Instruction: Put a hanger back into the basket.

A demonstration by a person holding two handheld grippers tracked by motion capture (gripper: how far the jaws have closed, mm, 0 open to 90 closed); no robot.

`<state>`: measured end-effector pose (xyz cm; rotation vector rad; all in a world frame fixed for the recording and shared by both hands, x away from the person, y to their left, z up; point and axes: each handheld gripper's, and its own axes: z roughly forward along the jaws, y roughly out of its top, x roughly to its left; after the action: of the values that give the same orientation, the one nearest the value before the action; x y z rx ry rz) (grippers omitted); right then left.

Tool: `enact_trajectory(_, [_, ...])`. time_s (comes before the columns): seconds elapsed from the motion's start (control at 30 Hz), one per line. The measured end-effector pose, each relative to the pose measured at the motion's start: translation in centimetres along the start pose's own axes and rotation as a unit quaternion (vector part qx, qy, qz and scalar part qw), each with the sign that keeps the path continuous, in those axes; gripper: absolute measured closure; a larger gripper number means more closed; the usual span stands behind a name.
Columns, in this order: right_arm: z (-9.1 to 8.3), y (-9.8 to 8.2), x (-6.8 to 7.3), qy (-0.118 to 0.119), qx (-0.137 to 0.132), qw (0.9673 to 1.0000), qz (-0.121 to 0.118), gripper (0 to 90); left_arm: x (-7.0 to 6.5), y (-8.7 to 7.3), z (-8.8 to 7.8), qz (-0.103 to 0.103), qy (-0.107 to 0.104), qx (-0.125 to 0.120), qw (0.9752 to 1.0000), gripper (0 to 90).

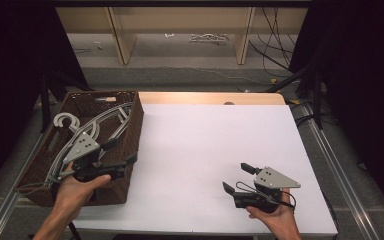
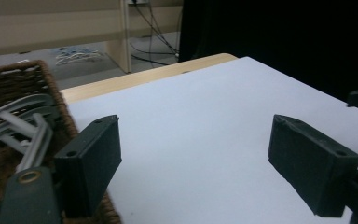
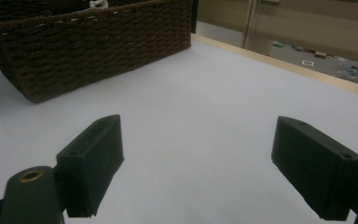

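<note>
Two open grippers, one basket of tangled hangers

Starting at the left, I have the wicker basket (image 1: 130,120) sitting on the left edge of the bench (image 1: 205,150), part of it overhanging the white sheet. It is dark brown, woven, with a rough, open weave and walls that look as if they would flex. Inside lie the grey hangers (image 1: 105,120), thin curved plastic, smooth, stacked and interlocked, with one pale hook (image 1: 66,120) curling up at the far left end.

My left gripper (image 1: 122,155) hangs at the basket's near right corner, its fingers (image 2: 91,163) spread wide with nothing between them; in the left gripper view one finger sits right over the basket rim and the other over the bare sheet. My judgement is that this is the risky spot: if I swing back in carelessly, a finger could catch the weave and drag or tip the overhanging basket. Pulling one hanger could also lift its neighbours, since their arms cross, and slick plastic may slip out of a shallow pinch.

Further right, the bench top is a flat, matt white sheet, with a strip of pale wood at the far edge.

At the right, my right gripper (image 1: 236,180) rests low over the sheet, fingers (image 3: 93,163) just as wide apart and empty, well apart from the basket.
</note>
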<state>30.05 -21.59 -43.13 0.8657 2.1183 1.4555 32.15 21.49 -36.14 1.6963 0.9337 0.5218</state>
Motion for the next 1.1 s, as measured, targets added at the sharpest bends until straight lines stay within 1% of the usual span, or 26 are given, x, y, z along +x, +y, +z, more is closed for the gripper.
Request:
enact_trajectory(0.13, [-0.1,0.0,0.1,-0.004,0.0,1.0,-0.002,17.5,-1.0,-0.5,0.5,-0.006,-0.018,-0.009,0.9998,16.8])
enact_trajectory(0.2, [-0.1,0.0,0.2,-0.004,0.0,1.0,0.0,17.5,-1.4,-0.7,0.6,0.0,-0.024,-0.01,0.9997,16.8])
enact_trajectory(0.23, [0.0,0.0,0.3,-0.001,-0.003,1.0,0.003,17.4,-1.6,-0.8,0.7,0.001,-0.027,-0.011,0.9996,16.8])
enact_trajectory(0.27, [-0.1,0.0,0.3,0.0,0.002,1.0,0.001,17.4,-1.8,-1.0,0.8,0.002,-0.029,-0.012,0.9995,16.8])
enact_trajectory(0.33, [-0.1,0.0,0.4,-0.001,-0.001,1.0,0.0,17.4,-2.1,-1.2,1.0,-0.003,-0.033,-0.015,0.9993,16.8])
enact_trajectory(0.37, [-0.1,0.0,0.4,-0.002,0.001,1.0,0.001,17.3,-2.2,-1.3,1.0,0.001,-0.035,-0.018,0.9992,16.8])
enact_trajectory(0.4, [-0.1,0.0,0.4,-0.003,-0.002,1.0,-0.001,17.3,-2.3,-1.6,1.1,0.003,-0.037,-0.019,0.9991,16.8])
enact_trajectory(0.43, [-0.2,0.0,0.5,-0.006,-0.002,1.0,-0.004,17.3,-2.4,-1.7,1.2,0.003,-0.038,-0.02,0.9991,16.8])
enact_trajectory(0.5, [-0.2,0.0,0.7,-0.005,-0.003,1.0,-0.002,17.3,-2.6,-2.0,1.3,0.004,-0.041,-0.02,0.9989,16.7])
enact_trajectory(0.57, [-0.1,-0.1,0.7,-0.001,-0.006,1.0,-0.004,17.3,-2.9,-2.5,1.5,0.005,-0.044,-0.018,0.9989,16.8])
enact_trajectory(0.6, [-0.2,-0.1,0.9,0.004,0.0,1.0,0.0,17.2,-3.0,-2.7,1.6,0.006,-0.045,-0.018,0.9988,16.8])
enact_trajectory(0.63, [-0.2,-0.1,1.0,0.004,0.001,1.0,0.001,17.2,-3.2,-2.9,1.7,0.007,-0.049,-0.019,0.9986,16.8])
enact_trajectory(0.67, [-0.3,-0.1,1.0,-0.003,-0.003,1.0,-0.006,17.1,-3.3,-3.2,1.8,0.011,-0.048,-0.015,0.9987,16.8])
enact_trajectory(0.7, [-0.3,-0.1,1.1,0.001,0.001,1.0,-0.002,17.1,-3.4,-3.3,1.8,0.012,-0.047,-0.016,0.9987,16.8])
enact_trajectory(0.73, [-0.4,-0.1,1.2,0.003,0.001,1.0,-0.001,17.0,-3.6,-3.5,1.9,0.011,-0.051,-0.017,0.9985,16.8])
enact_trajectory(0.77, [-0.4,-0.1,1.2,0.0,-0.003,1.0,-0.001,16.9,-3.6,-3.7,1.9,0.015,-0.052,-0.014,0.9985,16.8])
enact_trajectory(0.8, [-0.3,-0.2,1.3,0.003,-0.006,1.0,-0.001,16.9,-3.8,-3.9,2.0,0.015,-0.052,-0.015,0.9984,16.8])
enact_trajectory(0.83, [-0.4,-0.2,1.4,0.004,-0.003,1.0,0.001,16.9,-3.9,-4.0,2.0,0.018,-0.054,-0.016,0.9983,16.8])
enact_trajectory(0.87, [-0.5,-0.2,1.4,0.001,-0.005,1.0,-0.005,16.8,-4.0,-4.4,2.1,0.022,-0.053,-0.017,0.9982,16.8])
enact_trajectory(0.9, [-0.4,-0.3,1.5,0.008,-0.007,0.9999,0.003,16.8,-4.1,-4.6,2.2,0.022,-0.053,-0.016,0.9982,16.8])
enact_trajectory(0.93, [-0.5,-0.3,1.6,0.003,-0.008,1.0,-0.001,16.7,-4.2,-4.9,2.3,0.02,-0.056,-0.016,0.9981,16.8])
enact_trajectory(0.97, [-0.6,-0.3,1.6,0.003,-0.005,1.0,-0.002,16.7,-4.2,-5.0,2.4,0.022,-0.057,-0.015,0.998,16.8])
enact_trajectory(1.0, [-0.6,-0.3,1.7,0.006,-0.002,1.0,0.001,16.7,-4.4,-5.3,2.5,0.016,-0.056,-0.017,0.9982,16.8])
enact_trajectory(1.03, [-0.6,-0.4,1.8,0.009,-0.006,0.9999,0.002,16.7,-4.3,-5.4,2.5,0.024,-0.058,-0.016,0.9979,16.8])
enact_trajectory(1.07, [-0.6,-0.4,1.8,0.007,-0.003,1.0,0.001,16.7,-4.4,-5.7,2.6,0.024,-0.059,-0.018,0.9978,16.8])
enact_trajectory(1.1, [-0.7,-0.4,2.0,0.01,-0.005,0.9999,0.004,16.6,-4.4,-5.9,2.6,0.029,-0.057,-0.019,0.9978,16.8])
